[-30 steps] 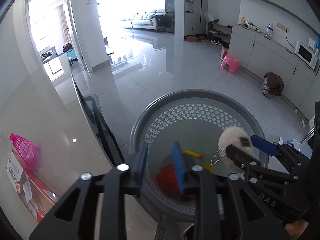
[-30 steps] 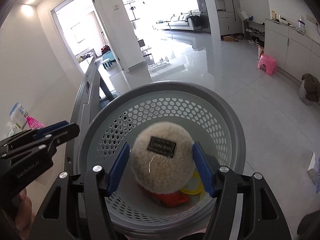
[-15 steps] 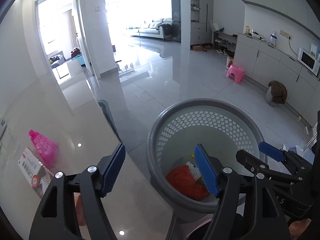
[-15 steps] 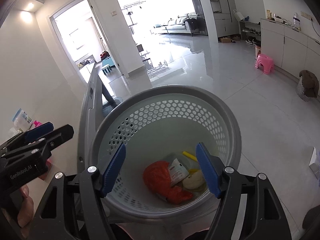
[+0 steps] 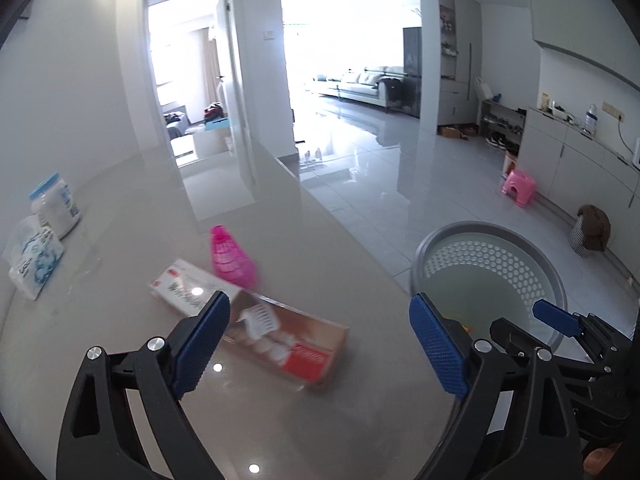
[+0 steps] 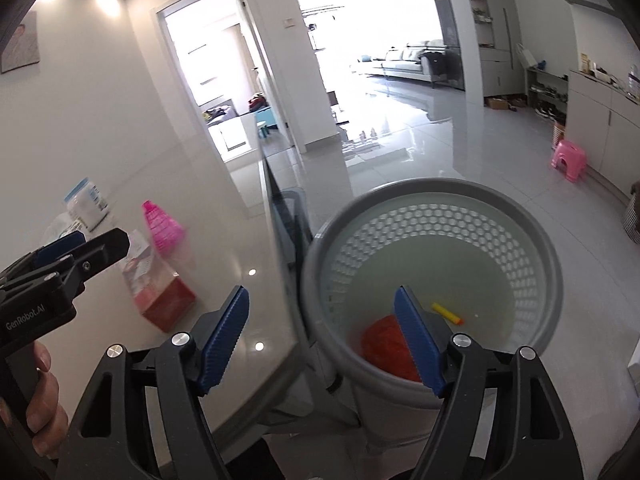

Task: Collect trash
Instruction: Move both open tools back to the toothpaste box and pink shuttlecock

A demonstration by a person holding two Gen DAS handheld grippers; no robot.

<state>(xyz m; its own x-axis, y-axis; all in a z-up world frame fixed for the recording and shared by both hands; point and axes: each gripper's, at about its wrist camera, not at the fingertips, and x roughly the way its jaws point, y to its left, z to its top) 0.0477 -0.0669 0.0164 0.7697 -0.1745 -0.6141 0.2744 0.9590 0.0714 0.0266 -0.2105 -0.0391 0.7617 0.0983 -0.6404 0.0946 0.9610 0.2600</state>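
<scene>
At far left on the glossy table, a white jar and a tissue pack sit close together. Further right lie a pink mesh cone and, just beside it, a long flat carton, its red end toward you. Your left gripper hangs above the table, tilted downward, its blue pads spreading apart with nothing between them; the carton shows in the gap below. Your left hand wraps its handle at the right camera's edge. Your right gripper straddles the table edge and the grey perforated bin standing off the table's right side; its jaws are widening too, empty. Inside the bin rest a crumpled orange-red wad and a yellow stick.
</scene>
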